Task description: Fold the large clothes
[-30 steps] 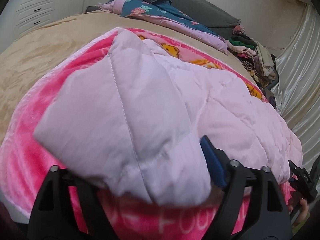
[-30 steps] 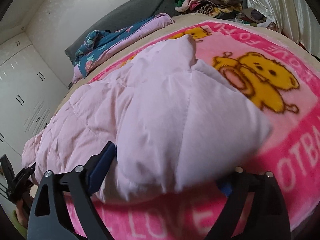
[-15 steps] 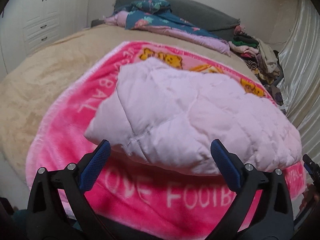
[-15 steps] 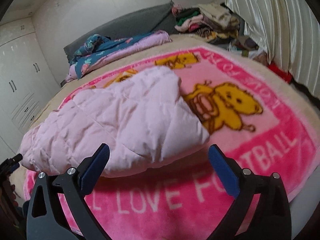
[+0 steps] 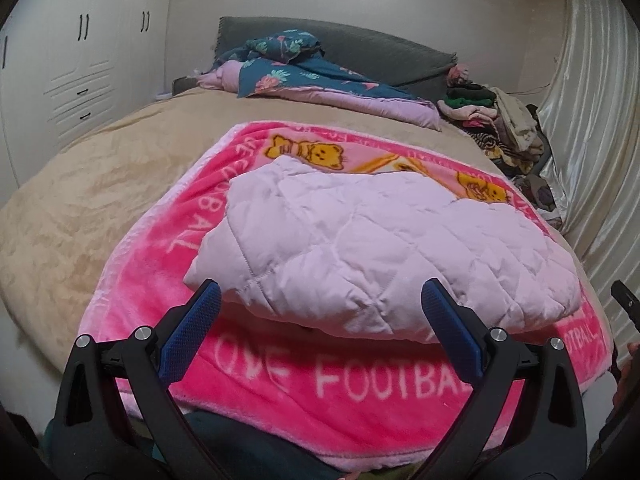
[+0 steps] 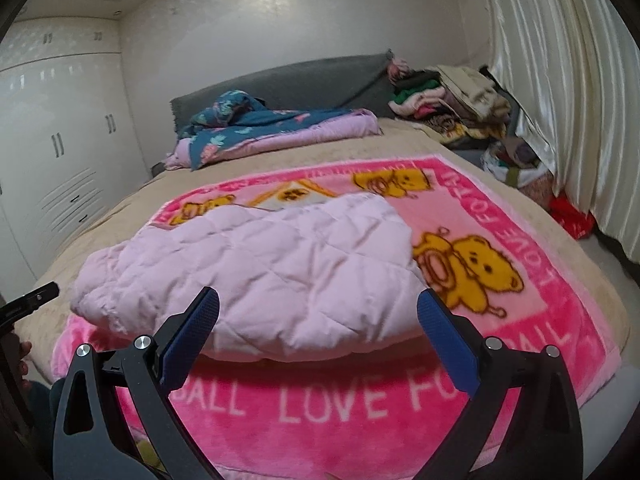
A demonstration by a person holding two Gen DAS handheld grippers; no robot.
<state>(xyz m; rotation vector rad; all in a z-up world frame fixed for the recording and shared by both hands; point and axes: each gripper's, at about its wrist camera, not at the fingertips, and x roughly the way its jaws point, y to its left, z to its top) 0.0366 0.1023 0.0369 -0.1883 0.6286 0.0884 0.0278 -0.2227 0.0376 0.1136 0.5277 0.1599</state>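
Note:
A pale pink quilted jacket lies folded in a thick bundle on a pink bear-print blanket on the bed; it also shows in the right wrist view, on the same blanket. My left gripper is open and empty, held back from the jacket's near edge. My right gripper is open and empty, also just short of the jacket's near edge. Neither touches the cloth.
The beige bed cover extends left. A blue floral quilt lies by the grey headboard. A pile of clothes sits at the far right by the curtain. White wardrobes stand left.
Both grippers let go of the jacket, opened wide and pulled back and up from it. The jacket now lies folded on the blanket.

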